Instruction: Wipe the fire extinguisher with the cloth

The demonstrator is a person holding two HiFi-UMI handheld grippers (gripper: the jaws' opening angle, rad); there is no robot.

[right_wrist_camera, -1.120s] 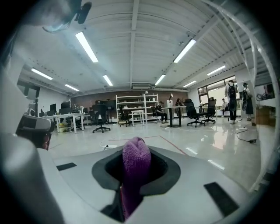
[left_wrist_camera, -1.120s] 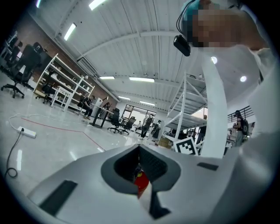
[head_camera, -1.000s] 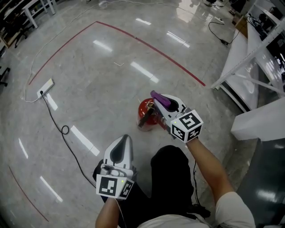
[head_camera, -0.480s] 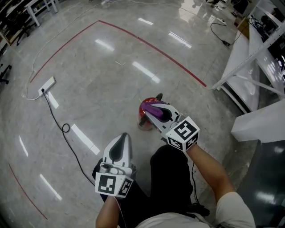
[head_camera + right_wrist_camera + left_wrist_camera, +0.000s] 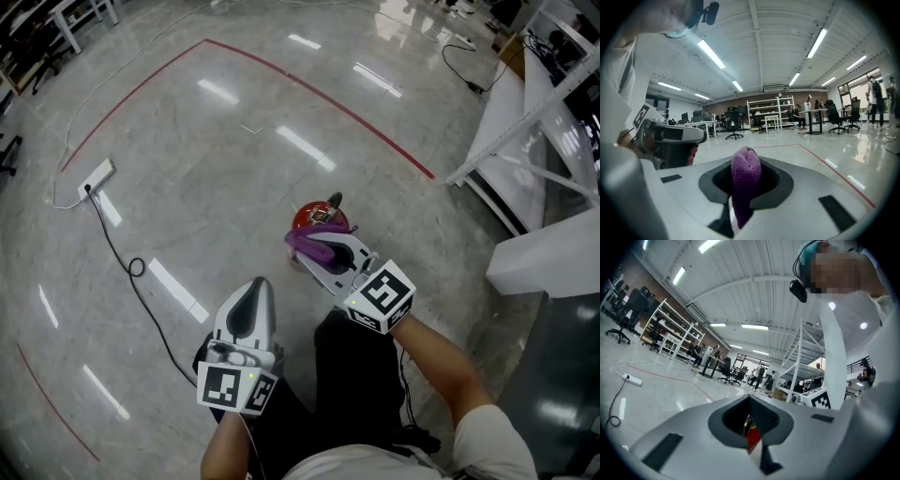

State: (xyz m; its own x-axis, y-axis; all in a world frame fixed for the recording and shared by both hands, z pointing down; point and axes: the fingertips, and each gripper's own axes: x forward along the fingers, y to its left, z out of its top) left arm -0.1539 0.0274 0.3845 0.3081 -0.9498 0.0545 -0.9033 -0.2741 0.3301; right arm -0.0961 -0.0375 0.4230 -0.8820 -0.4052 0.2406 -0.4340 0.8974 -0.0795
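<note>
the pale, glossy floor filled most of the head view, with strips of ceiling light mirrored in it. white racking ran down the right edge. your dark trousers sat at the bottom, between your two forearms. a red line bent across the floor ahead of you, and a black cable trailed from a white power strip on the left back towards your feet.

your left gripper was held low and to the left, pointing forward, well apart from the extinguisher. its own view showed the jaws drawn together with only a thin slit between them and nothing held; a sliver of red showed through that slit.

your right gripper reached forward and to the left, its tip right at the fire extinguisher. the extinguisher stood upright on the floor just ahead of your knees, seen from above as a red top with a black valve.

the purple cloth was clamped in the right jaws, bunched into a rounded wad that stuck out past the tips. in the head view it lay against the near side of the extinguisher.
</note>
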